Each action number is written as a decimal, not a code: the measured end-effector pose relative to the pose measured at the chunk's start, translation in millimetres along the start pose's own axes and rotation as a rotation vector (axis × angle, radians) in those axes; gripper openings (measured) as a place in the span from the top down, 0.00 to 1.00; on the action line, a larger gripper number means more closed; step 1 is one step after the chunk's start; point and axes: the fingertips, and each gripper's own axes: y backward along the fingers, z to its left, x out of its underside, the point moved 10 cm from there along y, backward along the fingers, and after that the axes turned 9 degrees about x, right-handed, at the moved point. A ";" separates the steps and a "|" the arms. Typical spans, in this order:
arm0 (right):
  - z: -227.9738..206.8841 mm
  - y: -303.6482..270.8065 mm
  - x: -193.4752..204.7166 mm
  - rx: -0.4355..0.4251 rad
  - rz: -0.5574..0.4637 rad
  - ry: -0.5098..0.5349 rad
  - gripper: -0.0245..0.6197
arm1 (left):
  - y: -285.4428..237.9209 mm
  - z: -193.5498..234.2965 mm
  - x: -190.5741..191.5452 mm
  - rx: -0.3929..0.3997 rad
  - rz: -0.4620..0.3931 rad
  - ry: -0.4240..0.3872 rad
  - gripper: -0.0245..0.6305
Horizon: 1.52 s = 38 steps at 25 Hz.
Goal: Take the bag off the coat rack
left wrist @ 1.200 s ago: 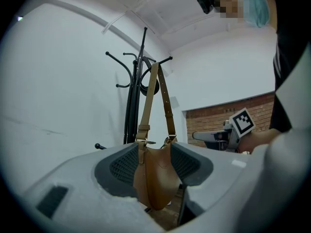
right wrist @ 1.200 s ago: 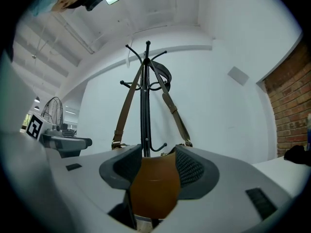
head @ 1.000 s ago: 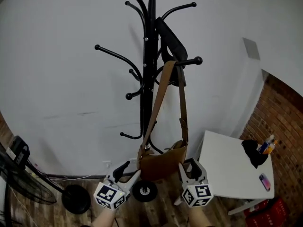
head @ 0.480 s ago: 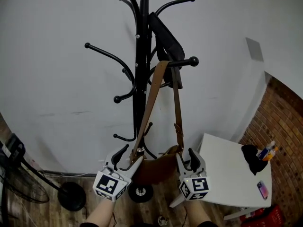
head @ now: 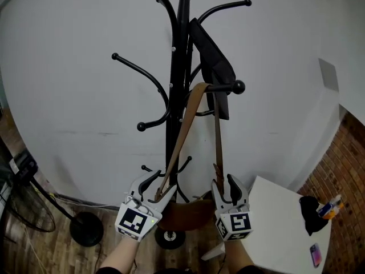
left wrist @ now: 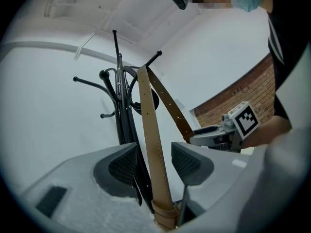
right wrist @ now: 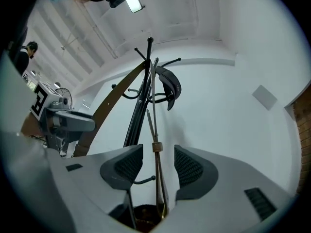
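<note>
While my left gripper point(left wrist: 154, 165) and right gripper point(right wrist: 158, 166) are closing their wide jaws, each around one run of the tan stitched strap point(head: 183, 130) without pinching it, the brown leather bag point(head: 191, 213) hangs from a knobbed hook point(head: 231, 87) on the black coat rack point(head: 181, 50).

White wall point(head: 74, 96) filling most of view. Grey square point(head: 329, 75) sitting high on it, right side. Brick wall point(head: 349, 170) showing at far right. Brown wooden floor point(head: 45, 250) lying below. White table point(head: 274, 221) standing at bottom right, holding black lump point(head: 311, 211), small bottle point(head: 329, 205), phone point(head: 315, 254). Fan point(head: 23, 207) standing at left edge, round black base point(head: 85, 231) resting on floor beside it. Long lamp point(right wrist: 132, 2) shining on ceiling.
</note>
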 end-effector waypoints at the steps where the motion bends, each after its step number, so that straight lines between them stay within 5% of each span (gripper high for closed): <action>1: 0.0 -3.4 0.1 -0.015 -0.004 0.001 0.68 | -1.2 0.1 -0.1 -0.007 0.005 0.001 0.66; 4: 0.2 -11.4 1.9 -0.052 -0.012 0.000 0.70 | -5.0 1.0 1.9 -0.035 0.016 0.002 0.69; 7: -1.1 -12.9 1.5 -0.056 -0.022 -0.001 0.84 | -5.1 1.4 4.0 -0.061 0.014 -0.010 0.77; 12: -6.0 -13.5 0.8 -0.091 -0.024 -0.028 0.87 | -5.0 1.0 3.3 -0.070 0.018 0.024 0.93; 38: -3.5 19.6 -54.2 -0.063 -0.068 -0.091 0.88 | 6.3 2.1 -39.0 0.030 -0.061 -0.019 0.93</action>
